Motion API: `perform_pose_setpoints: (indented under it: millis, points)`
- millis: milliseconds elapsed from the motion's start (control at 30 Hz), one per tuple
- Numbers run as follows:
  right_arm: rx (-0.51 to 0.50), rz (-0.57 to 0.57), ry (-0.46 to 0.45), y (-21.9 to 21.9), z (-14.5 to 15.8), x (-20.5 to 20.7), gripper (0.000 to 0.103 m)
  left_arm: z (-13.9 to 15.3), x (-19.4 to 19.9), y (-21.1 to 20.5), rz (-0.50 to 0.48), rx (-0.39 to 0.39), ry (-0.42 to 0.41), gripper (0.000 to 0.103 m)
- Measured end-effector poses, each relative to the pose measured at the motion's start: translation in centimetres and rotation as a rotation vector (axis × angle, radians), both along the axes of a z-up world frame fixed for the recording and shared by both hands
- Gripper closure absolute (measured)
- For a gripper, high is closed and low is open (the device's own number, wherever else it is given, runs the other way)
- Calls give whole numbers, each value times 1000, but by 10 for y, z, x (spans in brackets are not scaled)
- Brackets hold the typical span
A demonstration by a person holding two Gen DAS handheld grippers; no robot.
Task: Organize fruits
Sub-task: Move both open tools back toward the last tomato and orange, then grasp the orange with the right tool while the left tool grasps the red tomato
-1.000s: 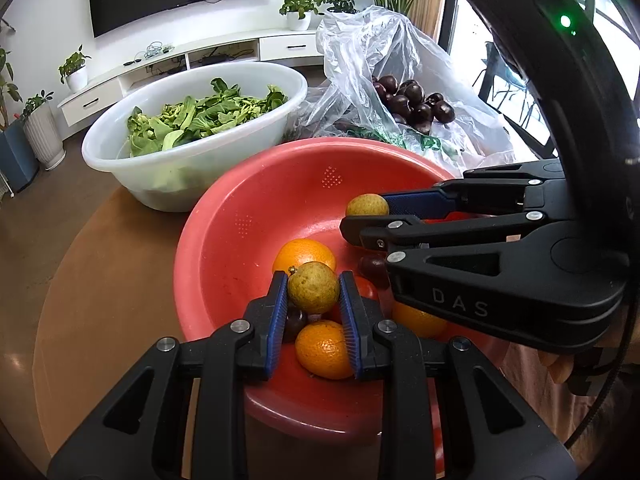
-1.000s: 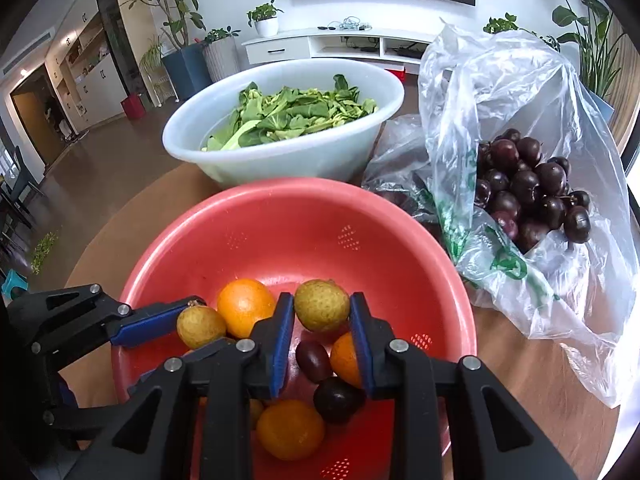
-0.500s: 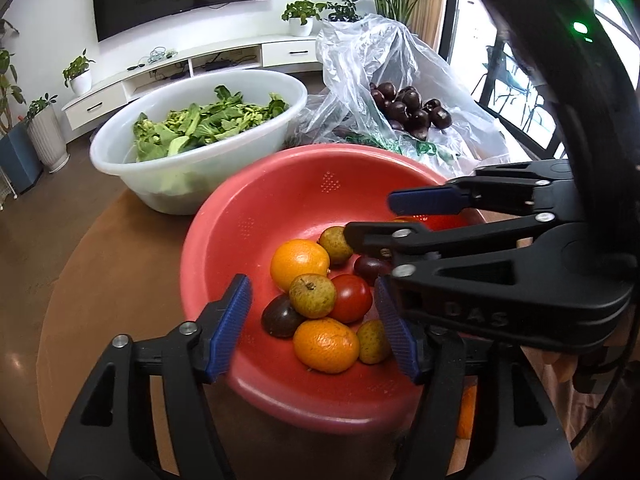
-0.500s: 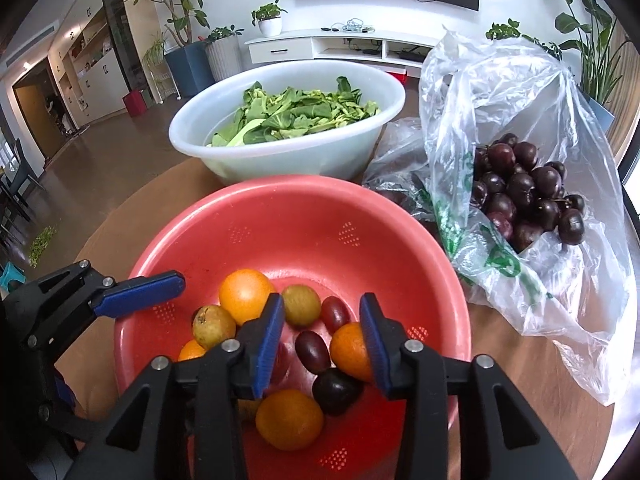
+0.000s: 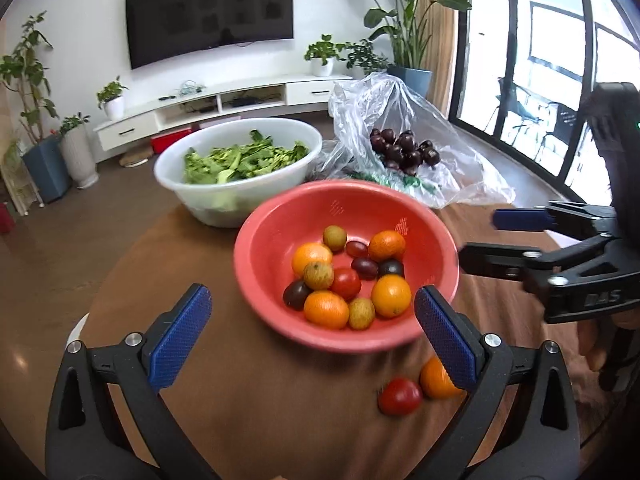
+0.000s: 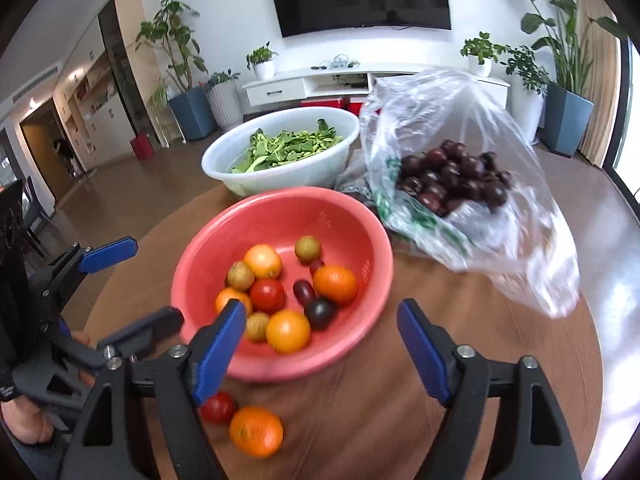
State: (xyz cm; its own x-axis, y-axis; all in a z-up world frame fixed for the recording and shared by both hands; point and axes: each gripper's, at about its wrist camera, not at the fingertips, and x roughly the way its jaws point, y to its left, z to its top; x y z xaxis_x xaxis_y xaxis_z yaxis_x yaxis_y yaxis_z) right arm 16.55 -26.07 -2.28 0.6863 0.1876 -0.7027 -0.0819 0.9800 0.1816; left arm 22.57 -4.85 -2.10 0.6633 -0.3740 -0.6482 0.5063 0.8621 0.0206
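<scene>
Your left gripper [image 5: 308, 334] has just been opening, nothing between the blue pads. Round red plastic bowl [image 5: 260, 280] of fruit sits ahead; a red tomato [image 5: 400, 397] lies just outside it.

- Orange [image 5: 435, 378] on the table: partly hidden behind the right-hand blue pad of the left gripper [image 5: 312, 334]; only its left part shows.
- Same orange [image 6: 256, 431] below the right gripper's [image 6: 320, 350] left jaw: edges smeared by motion blur.
- Tomato [image 6: 218, 408] just beside it: top covered by that jaw's blue pad.
- Small orange [image 6: 231, 300] in the red basin [image 6: 280, 208]: lower half hidden behind the same pad's tip.
- Plastic bag [image 6: 520, 240], beyond the right jaw: far end blurred, outline uncertain.
- Dark fruits [image 6: 452, 178] inside the bag: kind too indistinct to tell.
- Hand [image 6: 24, 426] holding the left gripper: cut off by the picture's edge.
</scene>
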Motion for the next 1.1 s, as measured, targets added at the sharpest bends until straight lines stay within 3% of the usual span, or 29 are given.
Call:
perform_pose_setpoints:
  millis: [267,533,1100]
  points:
    - [-34,72,17,10,-20,-44,17,-26,-64,20,27,-24,62,0]
    - [-74,172,39,31,-37,-46,17,-49,-112,42,64,-38,121,0]
    - [-160,286,124,54,-70,-21,32,-51,-114,48,98,-52,146,0]
